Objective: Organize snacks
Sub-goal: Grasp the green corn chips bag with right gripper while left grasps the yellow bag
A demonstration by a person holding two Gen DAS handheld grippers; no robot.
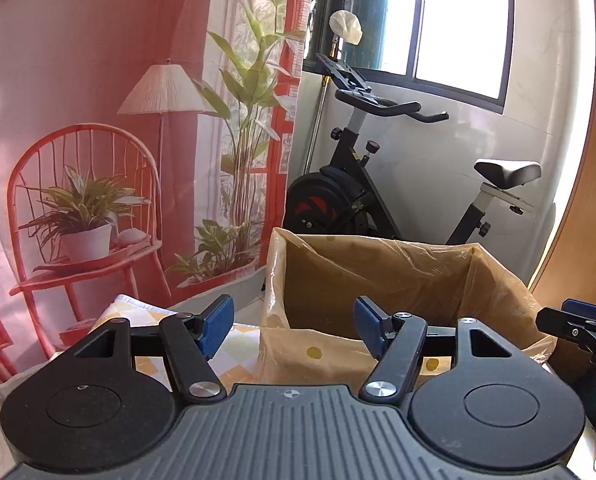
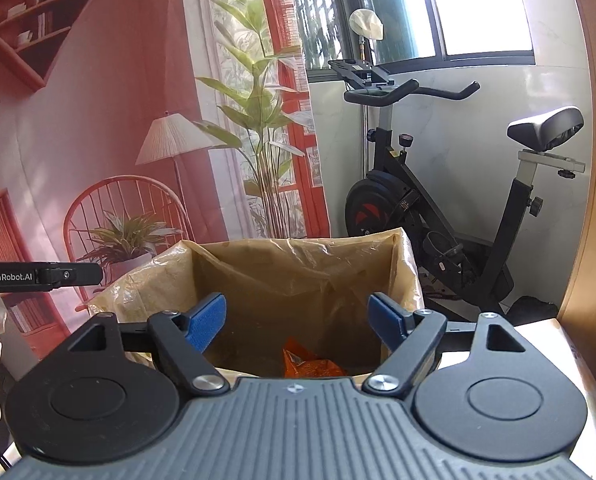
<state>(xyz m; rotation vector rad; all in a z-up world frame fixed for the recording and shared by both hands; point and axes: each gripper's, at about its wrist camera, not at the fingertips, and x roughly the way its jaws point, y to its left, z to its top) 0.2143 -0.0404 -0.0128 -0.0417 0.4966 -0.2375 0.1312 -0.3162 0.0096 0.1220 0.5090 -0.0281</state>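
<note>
An orange snack packet (image 2: 311, 362) is seen lying at the bottom of a cardboard box (image 2: 298, 280) lined with a clear plastic bag, so at least one item is judged to have been put away. The box stands on a table covered with a yellow-and-white checked cloth (image 1: 234, 344), with a printed backdrop of a red chair and plants (image 1: 98, 160) and an exercise bike (image 2: 437, 200) behind it. The right gripper (image 2: 297, 322) is held just above the near rim of the box, its blue pads spread wide with nothing between them; the packet lies below and beyond the pads, untouched. The left gripper (image 1: 294, 328) is held just beside the box's near left corner, its jaws likewise apart and empty. No further snacks can be seen in either view, so it cannot be told how many remain. The step in hand is judged to be the release and withdrawal after a drop. It is best done if both grippers are lifted straight up before being swung aside, so that the loose plastic liner (image 1: 276, 280) folded over the rim is not snagged and the light box is not dragged or tipped.
</note>
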